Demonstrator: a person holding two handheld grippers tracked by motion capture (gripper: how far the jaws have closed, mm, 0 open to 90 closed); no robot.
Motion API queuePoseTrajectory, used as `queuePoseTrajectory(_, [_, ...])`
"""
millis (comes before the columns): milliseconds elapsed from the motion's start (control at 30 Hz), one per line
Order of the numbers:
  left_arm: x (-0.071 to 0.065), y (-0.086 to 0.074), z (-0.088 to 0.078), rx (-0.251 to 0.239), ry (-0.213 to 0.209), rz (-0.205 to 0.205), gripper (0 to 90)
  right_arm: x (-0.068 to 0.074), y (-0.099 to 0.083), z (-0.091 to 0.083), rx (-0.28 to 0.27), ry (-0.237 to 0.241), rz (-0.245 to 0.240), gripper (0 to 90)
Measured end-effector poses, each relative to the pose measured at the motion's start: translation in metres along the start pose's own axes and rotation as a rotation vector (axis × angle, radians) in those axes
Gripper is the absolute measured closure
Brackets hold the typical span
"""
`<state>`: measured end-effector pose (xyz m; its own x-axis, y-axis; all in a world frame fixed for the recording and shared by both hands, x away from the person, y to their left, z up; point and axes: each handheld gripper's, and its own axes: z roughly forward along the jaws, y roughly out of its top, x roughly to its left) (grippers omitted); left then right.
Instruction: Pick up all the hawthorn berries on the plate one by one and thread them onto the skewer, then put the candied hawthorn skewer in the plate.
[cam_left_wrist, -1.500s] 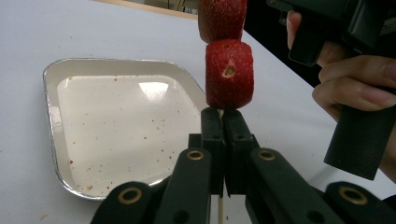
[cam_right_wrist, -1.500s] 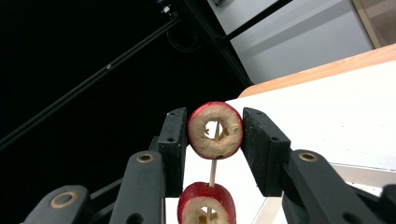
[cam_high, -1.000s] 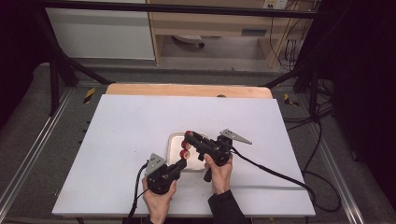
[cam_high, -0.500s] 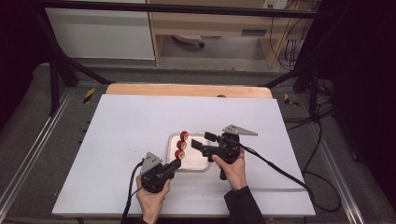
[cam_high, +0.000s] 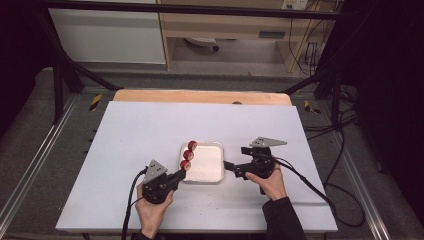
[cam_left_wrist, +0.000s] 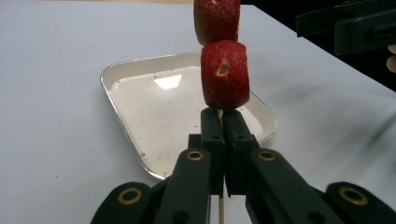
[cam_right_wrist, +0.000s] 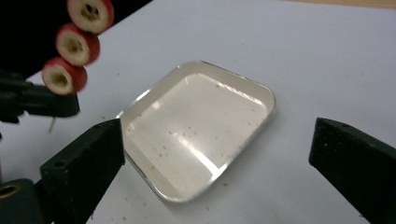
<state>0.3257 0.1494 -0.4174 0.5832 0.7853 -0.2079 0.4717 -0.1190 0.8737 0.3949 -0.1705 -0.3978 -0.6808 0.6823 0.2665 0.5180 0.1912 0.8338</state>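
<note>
We see the left gripper (cam_high: 181, 172) in the lower middle of the high view, its jaws clamped on a thin skewer (cam_left_wrist: 220, 212) that carries three strawberries (cam_high: 188, 154). The fruit hangs over the left edge of the tray (cam_high: 212, 175), a white dish with rounded corners at the centre of the frame, lying on the white table (cam_high: 130, 130).

In the left gripper view the jaws stand pressed together at bottom centre with the stick between them, and the lowest berry sits just above their tips, blocking part of the tray behind.

The right gripper (cam_high: 229, 166) lies just right of the tray in the high view. Its jaws have just been opening and now stand wide apart, with nothing between them. In the right gripper view they frame the tray from the lower corners, the berries at upper left.

A wooden board (cam_high: 200, 96) edges the table's far side, and cables (cam_high: 320, 192) trail off at lower right.
</note>
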Motion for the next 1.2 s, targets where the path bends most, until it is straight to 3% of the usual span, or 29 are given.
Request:
queuePoseTrajectory(333, [0.006, 0.016, -0.006, 0.047, 0.001, 0.044, 88.4, -0.016, -0.032, -0.023, 0.072, -0.035, -0.048, 1.6])
queuePoseTrajectory(667, [0.007, 0.04, -0.008, 0.082, -0.009, 0.078, 88.4, -0.028, -0.058, -0.039, 0.1, -0.068, -0.045, 1.4])
queuePoseTrajectory(833, [0.005, 0.052, -0.002, 0.114, -0.02, 0.096, 88.4, -0.03, -0.063, -0.042, 0.107, -0.078, -0.044, 1.2])
queuePoseTrajectory(1200, [0.013, 0.06, 0.023, 0.193, 0.023, 0.107, 88.4, -0.033, -0.069, -0.045, 0.117, -0.088, -0.05, 1.2])
